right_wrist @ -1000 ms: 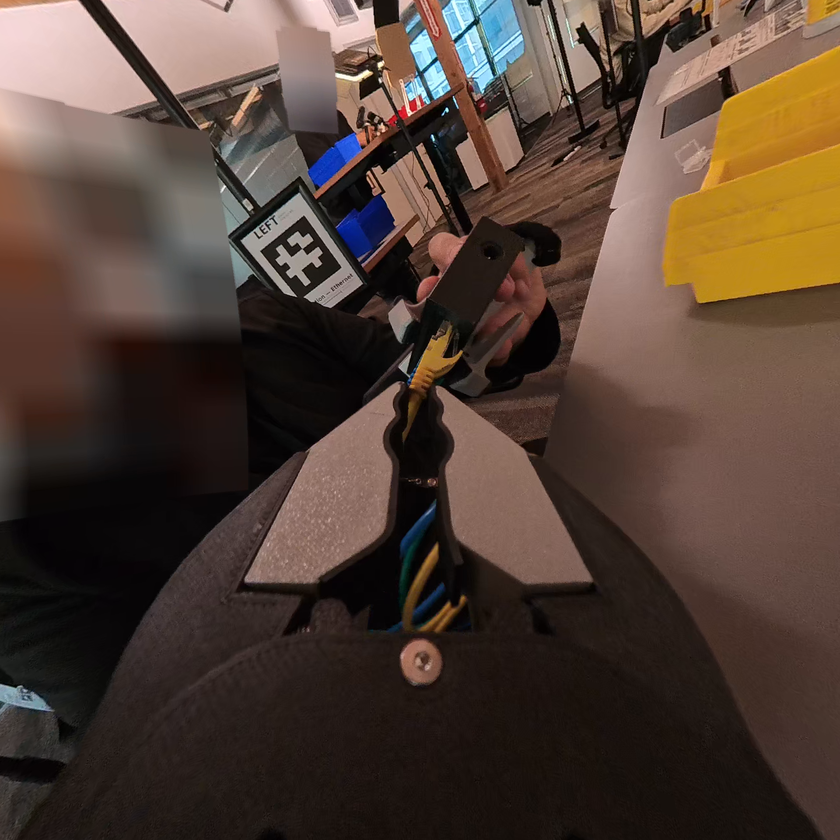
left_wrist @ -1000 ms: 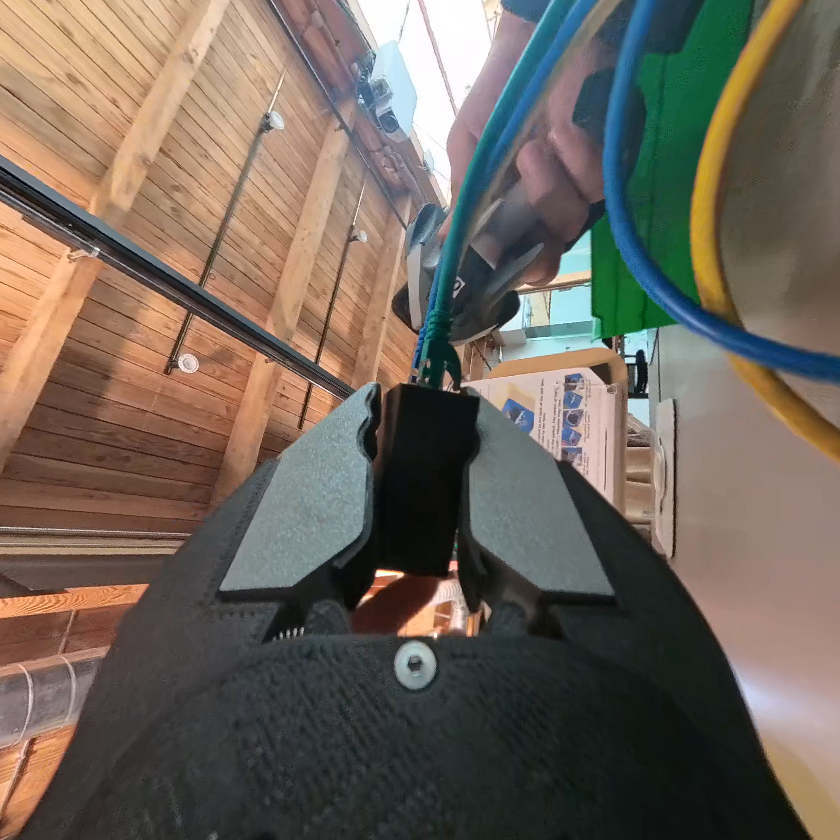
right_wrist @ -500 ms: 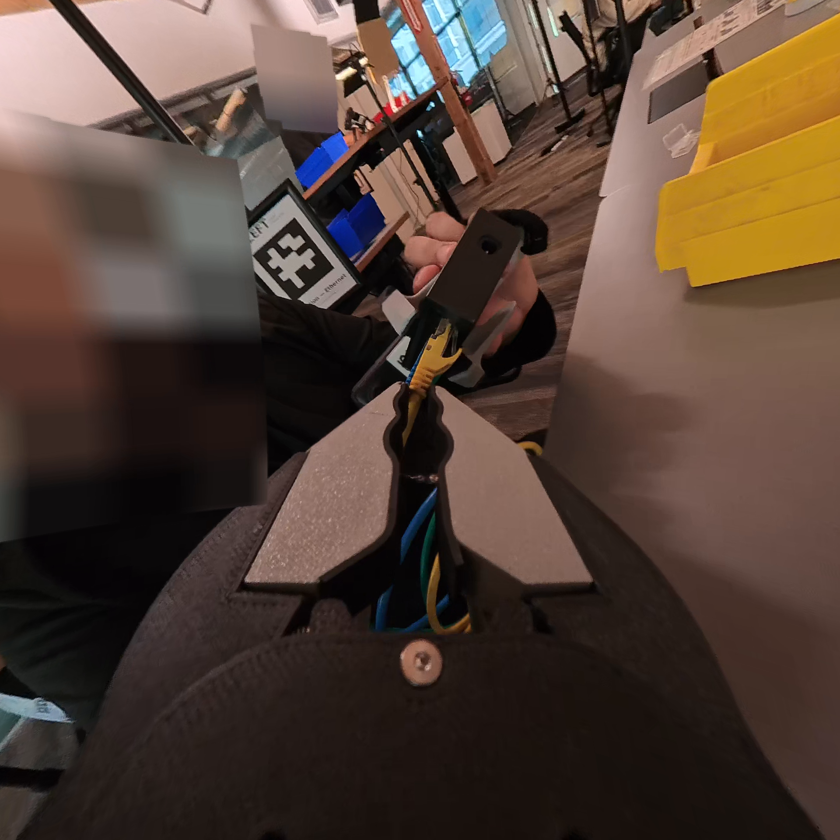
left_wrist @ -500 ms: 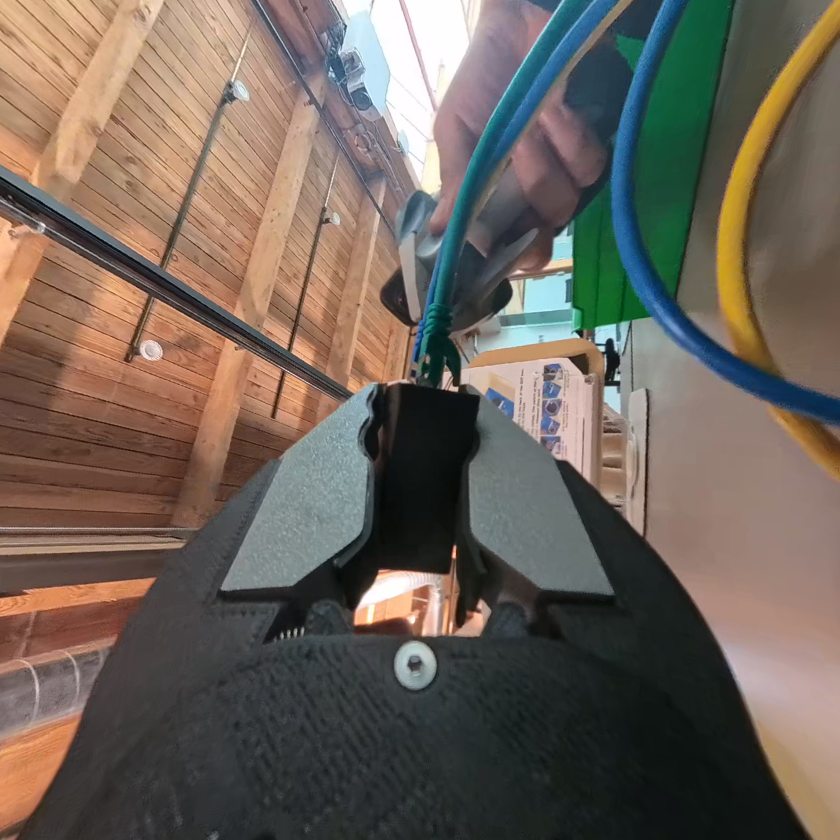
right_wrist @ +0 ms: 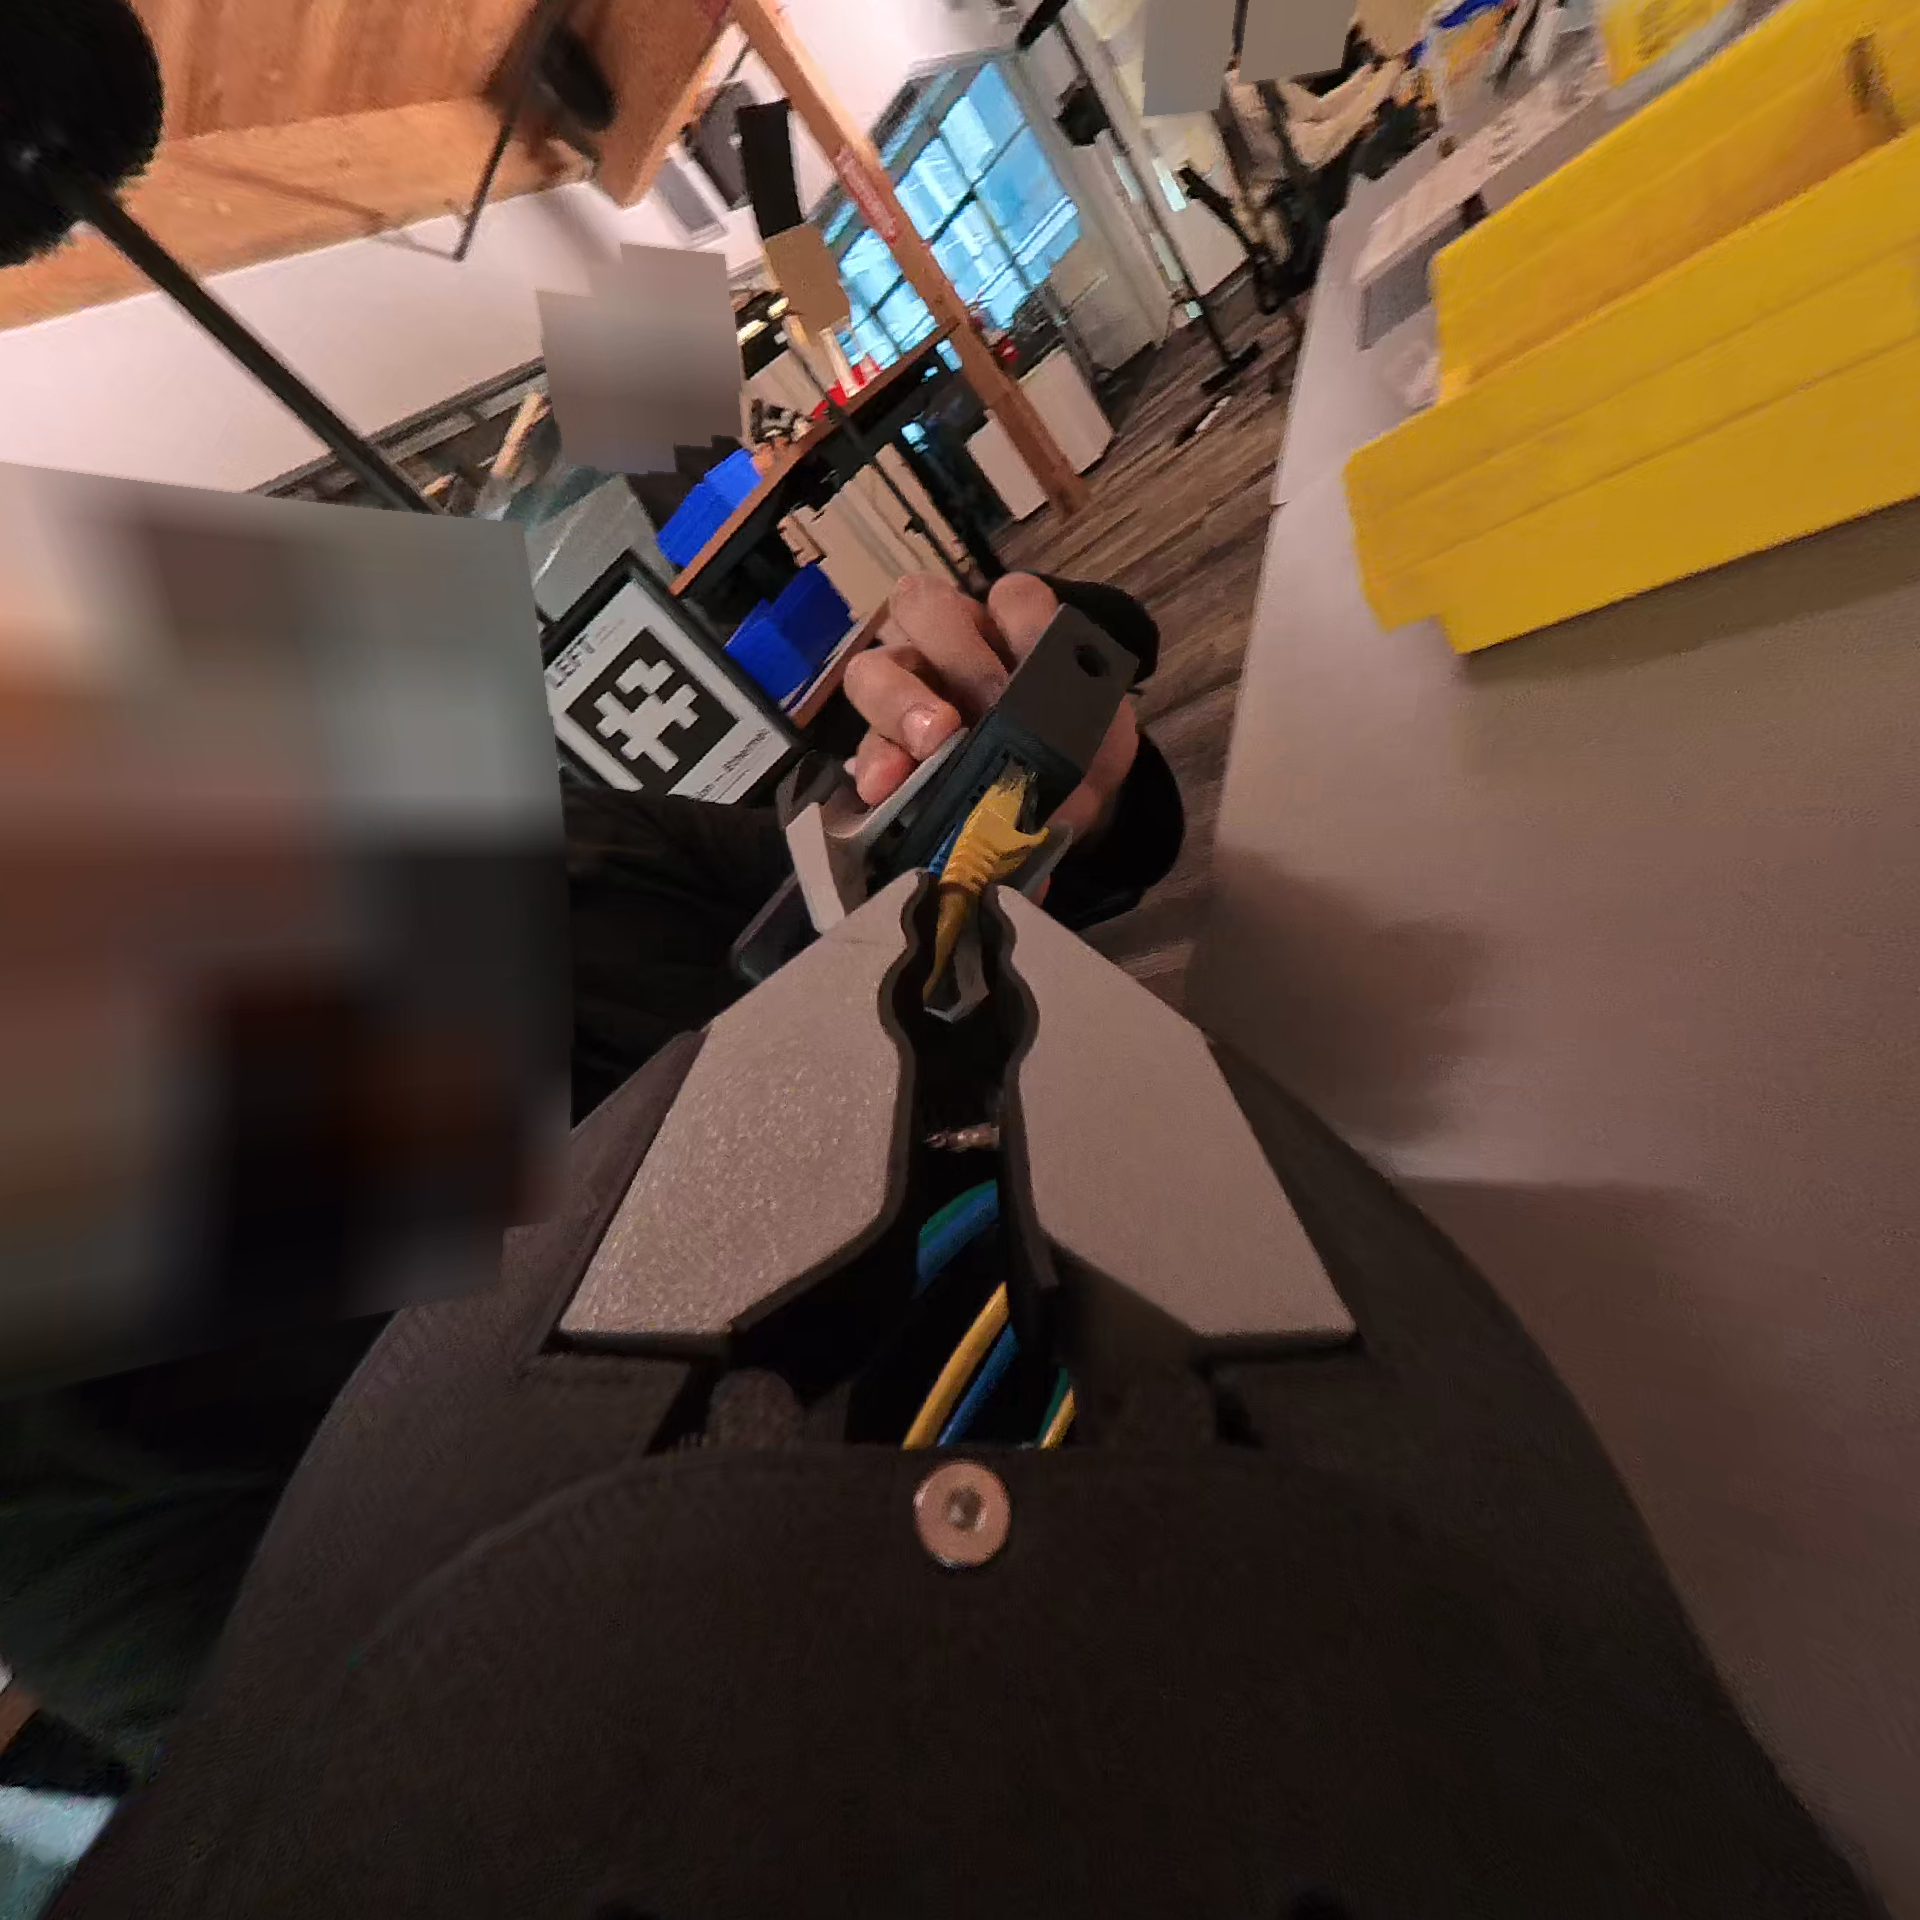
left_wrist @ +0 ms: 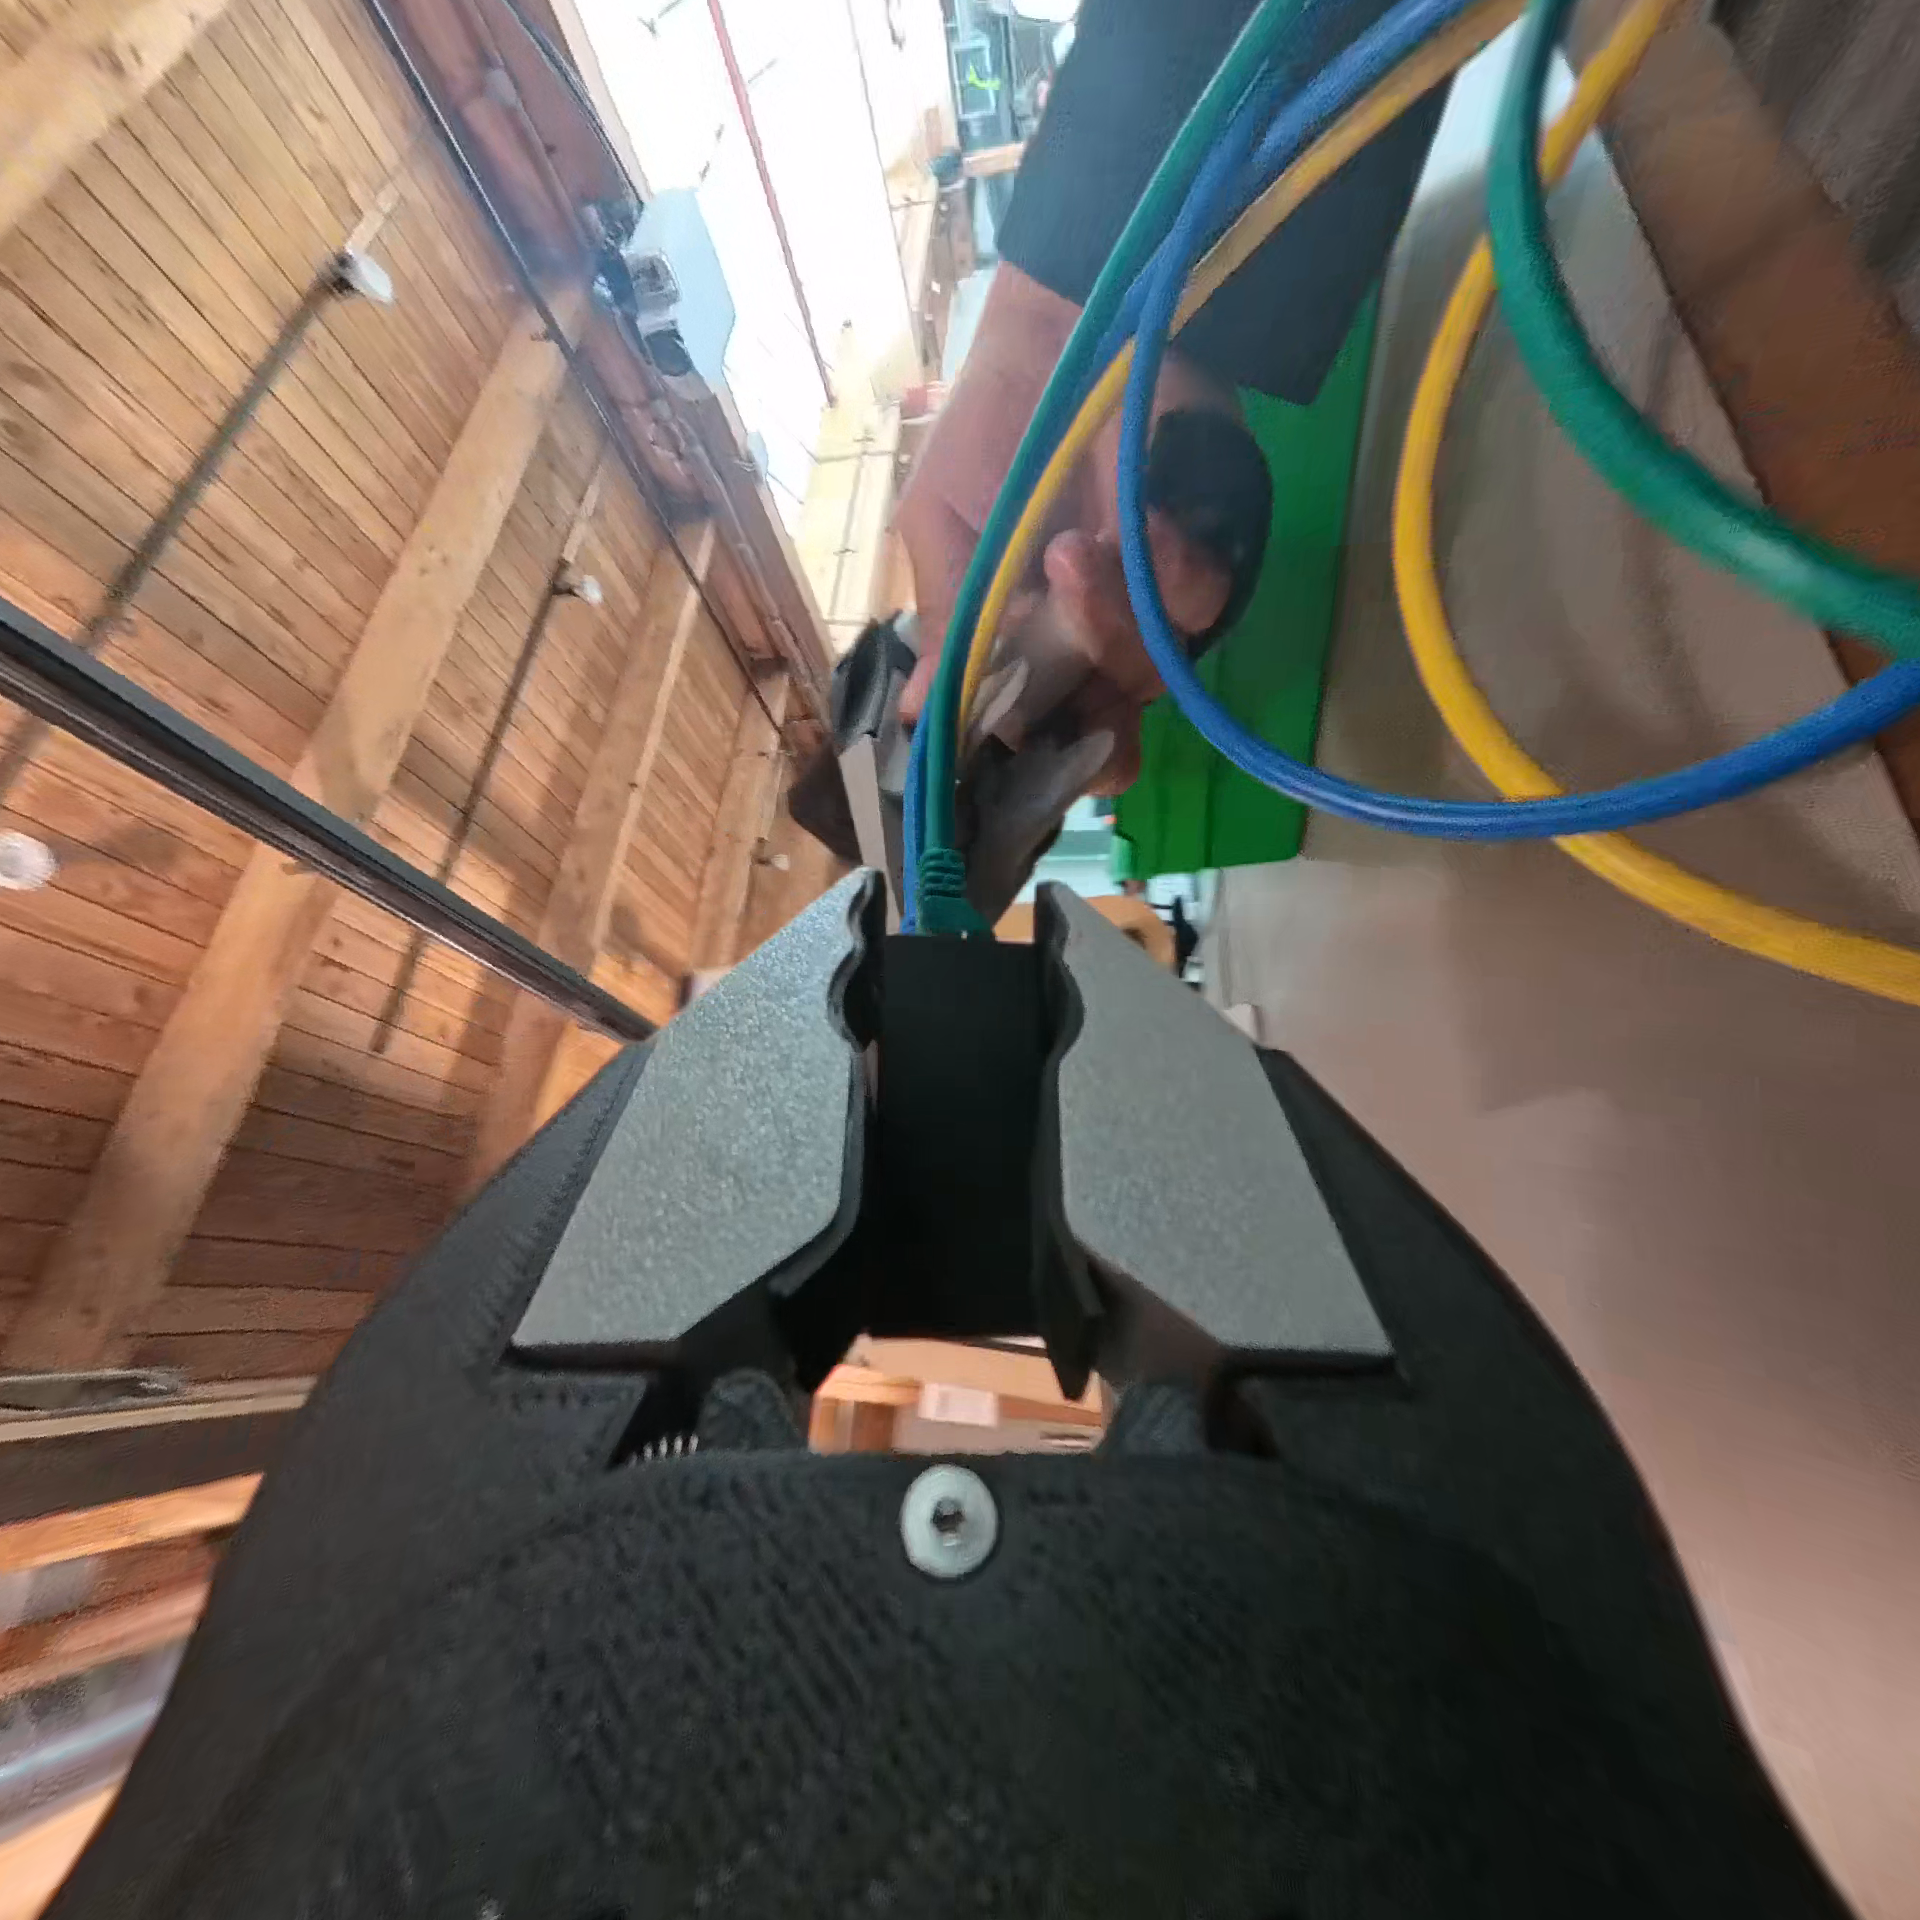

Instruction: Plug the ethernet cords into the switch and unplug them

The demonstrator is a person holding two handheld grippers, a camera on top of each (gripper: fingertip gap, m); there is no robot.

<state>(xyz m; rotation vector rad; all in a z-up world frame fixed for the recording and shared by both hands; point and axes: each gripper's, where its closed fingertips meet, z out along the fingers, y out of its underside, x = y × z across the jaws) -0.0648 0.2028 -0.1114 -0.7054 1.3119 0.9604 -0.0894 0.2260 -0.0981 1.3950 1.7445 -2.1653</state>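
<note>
My left gripper [left_wrist: 961, 914] is shut on the black switch [left_wrist: 956, 1122], which stands between its fingers. A green cord's plug [left_wrist: 943, 894] sits in the switch's far face, with a blue cord [left_wrist: 1351, 800] beside it. A yellow cord [left_wrist: 1455, 727] loops past on the right. My right gripper [right_wrist: 961, 894] is shut on the yellow cord just behind its plug [right_wrist: 992, 831]. The plug's tip is at the port face of the switch [right_wrist: 1060, 696]; I cannot tell whether it is seated. A hand [right_wrist: 914, 675] holds the left gripper there.
A grey table [right_wrist: 1558, 935] runs along the right, with yellow bins [right_wrist: 1662, 416] on it. A black-and-white marker board [right_wrist: 655, 717] stands behind the hand. In the left wrist view, a green bin [left_wrist: 1247, 727] is beyond the cords and a wooden ceiling [left_wrist: 312, 623] fills the left.
Both grippers have tilted and shifted a little, and the cord loops have swung further into the left wrist view. Both grips are unchanged and the yellow plug stays at the switch.
</note>
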